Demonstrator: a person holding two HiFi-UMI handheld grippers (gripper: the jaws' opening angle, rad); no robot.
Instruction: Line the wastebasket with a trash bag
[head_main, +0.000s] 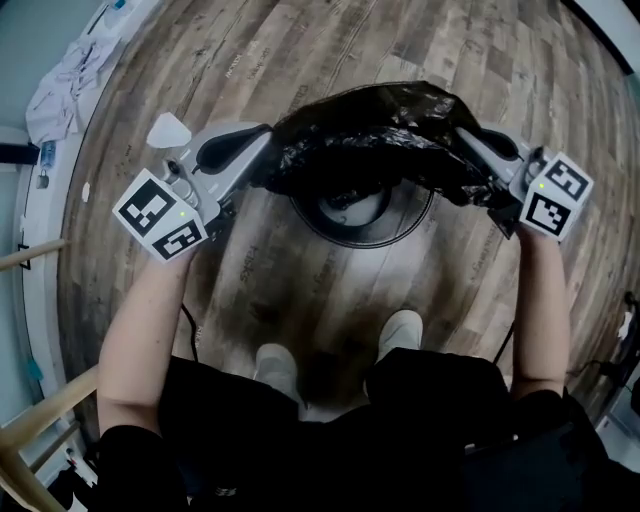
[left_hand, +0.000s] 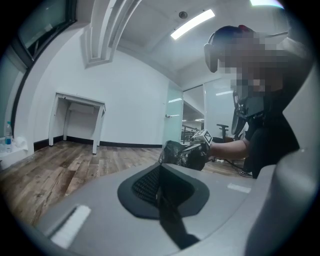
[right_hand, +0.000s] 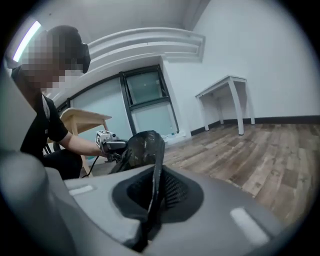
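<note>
A black trash bag (head_main: 370, 135) hangs stretched between my two grippers, over a round wastebasket (head_main: 400, 238) that stands on the wood floor. My left gripper (head_main: 268, 150) is shut on the bag's left edge. In the left gripper view a thin strip of black film runs between the closed left gripper (left_hand: 160, 192), with the bunched bag (left_hand: 182, 152) beyond it. My right gripper (head_main: 468, 140) is shut on the bag's right edge. In the right gripper view the bag (right_hand: 145, 145) rises out of the closed right gripper (right_hand: 152, 192). The bag covers the basket's far rim.
The person's two shoes (head_main: 275, 365) stand just in front of the basket. A white cloth (head_main: 65, 85) lies at the far left. A wooden chair frame (head_main: 40, 420) is at the lower left. A white table (left_hand: 77, 107) stands by the wall.
</note>
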